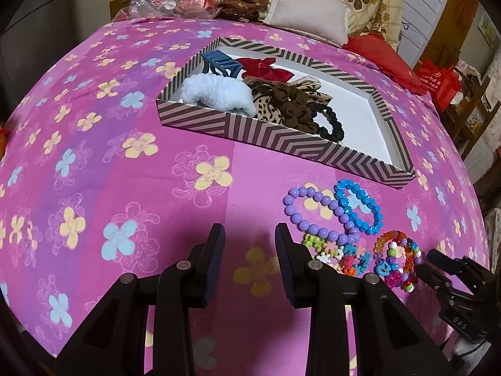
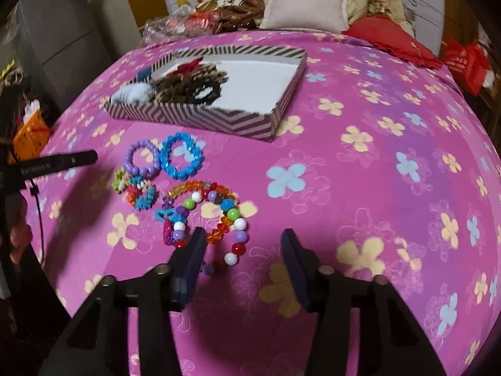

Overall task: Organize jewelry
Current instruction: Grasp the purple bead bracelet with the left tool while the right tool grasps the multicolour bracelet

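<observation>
My right claw (image 2: 241,250) half-open over the multicoloured bead bracelet (image 2: 219,216), gripping nothing. Left claw (image 1: 250,241) narrow, empty. Striped cardboard tray (image 2: 200,119) beyond; pink flowered bedsheet (image 2: 375,188) open rightward.

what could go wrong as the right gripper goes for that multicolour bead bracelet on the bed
1. The multicolour bracelet overlaps an orange bead bracelet, so the right gripper, open around part of the ring, may drag both.
2. The soft bedspread could bunch between the pads.
3. The striped box is already crowded on one side with scrunchies; a bracelet dropped there might tangle.
</observation>
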{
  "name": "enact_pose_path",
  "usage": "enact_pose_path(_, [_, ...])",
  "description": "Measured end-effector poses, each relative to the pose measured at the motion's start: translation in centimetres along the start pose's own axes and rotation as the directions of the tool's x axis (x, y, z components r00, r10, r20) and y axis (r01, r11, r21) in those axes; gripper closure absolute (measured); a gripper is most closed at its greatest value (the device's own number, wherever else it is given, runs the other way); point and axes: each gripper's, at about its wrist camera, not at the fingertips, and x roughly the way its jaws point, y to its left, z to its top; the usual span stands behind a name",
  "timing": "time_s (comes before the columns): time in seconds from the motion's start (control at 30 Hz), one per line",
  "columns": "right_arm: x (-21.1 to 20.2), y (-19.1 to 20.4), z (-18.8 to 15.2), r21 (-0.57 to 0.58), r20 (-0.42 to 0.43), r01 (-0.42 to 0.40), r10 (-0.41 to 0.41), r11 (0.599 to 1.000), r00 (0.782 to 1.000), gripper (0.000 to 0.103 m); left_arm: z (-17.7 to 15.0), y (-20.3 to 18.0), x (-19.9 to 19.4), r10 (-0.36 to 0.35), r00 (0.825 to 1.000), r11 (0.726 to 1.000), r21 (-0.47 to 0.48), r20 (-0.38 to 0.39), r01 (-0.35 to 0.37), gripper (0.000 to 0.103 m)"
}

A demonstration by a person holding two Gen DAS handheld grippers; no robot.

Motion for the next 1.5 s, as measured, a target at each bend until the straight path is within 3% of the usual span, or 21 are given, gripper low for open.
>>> enact_pose_path(0.23, [1.2, 0.9, -0.1, -0.088, 0.007, 0.070, -0.070, 0.994, 0.998, 0.083, 0.6, -0.1, 0.5, -0.015, 1.000, 1.000, -0.014, -0.008, 0.015, 0.081])
enact_pose_path(0.33, [1.1, 0.7, -0.1, -0.082, 0.018, 0.062, -0.061, 0.995, 0.998, 0.091, 1.0, -0.7, 0.9, -0.046, 0.999, 0.999, -0.008, -0.015, 0.046, 0.081])
enact_pose_path(0.5, [0.0, -0.6, 0.2, -0.036, 0.054, 0.049, -0.047, 0.998, 0.997, 0.094, 1.9, -1.9, 2.4, -0.063, 0.997, 0.998, 0.014, -0.046, 0.064, 0.081])
enact_pose_path(0.7, [-0.6, -1.4, 0.2, -0.028, 0.071, 0.042, -0.040, 0.999, 0.997, 0.094, 2.1, -3.3, 4.6, -0.019, 0.996, 0.995, 0.096, -0.089, 0.028, 0.080])
enact_pose_path(0.77, [-0.5, -1.5, 0.3, -0.020, 0.072, 0.023, -0.021, 1.000, 0.997, 0.094, 2.1, -3.7, 4.7, 0.006, 0.998, 0.992, 0.130, -0.067, 0.003, 0.080])
enact_pose_path(0.83, [-0.6, -1.6, 0.3, -0.010, 0.085, -0.011, 0.012, 1.000, 0.996, 0.093, 2.0, -4.2, 4.9, 0.027, 0.997, 0.986, 0.165, -0.067, -0.015, 0.080])
enact_pose_path(0.97, [-0.3, -0.9, 0.4, -0.046, 0.074, -0.006, 0.009, 0.999, 0.997, 0.059, 2.0, -5.0, 5.1, 0.051, 0.997, 0.975, 0.217, -0.058, -0.037, 0.080])
enact_pose_path(1.07, [0.8, -0.4, 0.2, -0.077, 0.047, 0.015, -0.012, 0.997, 0.999, 0.059, 2.1, -5.3, 5.2, 0.041, 0.998, 0.973, 0.228, -0.054, -0.028, 0.080])
enact_pose_path(1.13, [1.2, -0.6, 0.1, -0.070, 0.054, 0.017, -0.013, 0.997, 0.998, 0.066, 2.2, -5.2, 5.2, 0.022, 0.998, 0.977, 0.214, -0.053, -0.011, 0.080])
enact_pose_path(1.17, [1.4, -0.6, 0.2, -0.073, 0.063, 0.020, -0.015, 0.997, 0.998, 0.088, 2.4, -5.1, 5.2, 0.012, 0.999, 0.978, 0.207, -0.051, -0.002, 0.081])
enact_pose_path(1.2, [1.4, -0.7, 0.2, -0.072, 0.073, 0.028, -0.023, 0.997, 0.997, 0.094, 2.4, -5.1, 5.2, 0.002, 0.999, 0.979, 0.203, -0.049, 0.008, 0.083])
enact_pose_path(1.27, [1.5, -0.7, 0.1, -0.075, 0.077, 0.015, -0.009, 0.997, 0.997, 0.094, 2.5, -4.8, 5.2, -0.005, 0.999, 0.981, 0.193, -0.043, 0.013, 0.103])
enact_pose_path(1.5, [-1.4, -0.9, 1.2, -0.049, 0.157, -0.021, 0.028, 0.999, 0.987, 0.094, 2.7, -4.4, 3.6, -0.061, 0.998, 0.983, 0.175, -0.011, 0.062, 0.103])
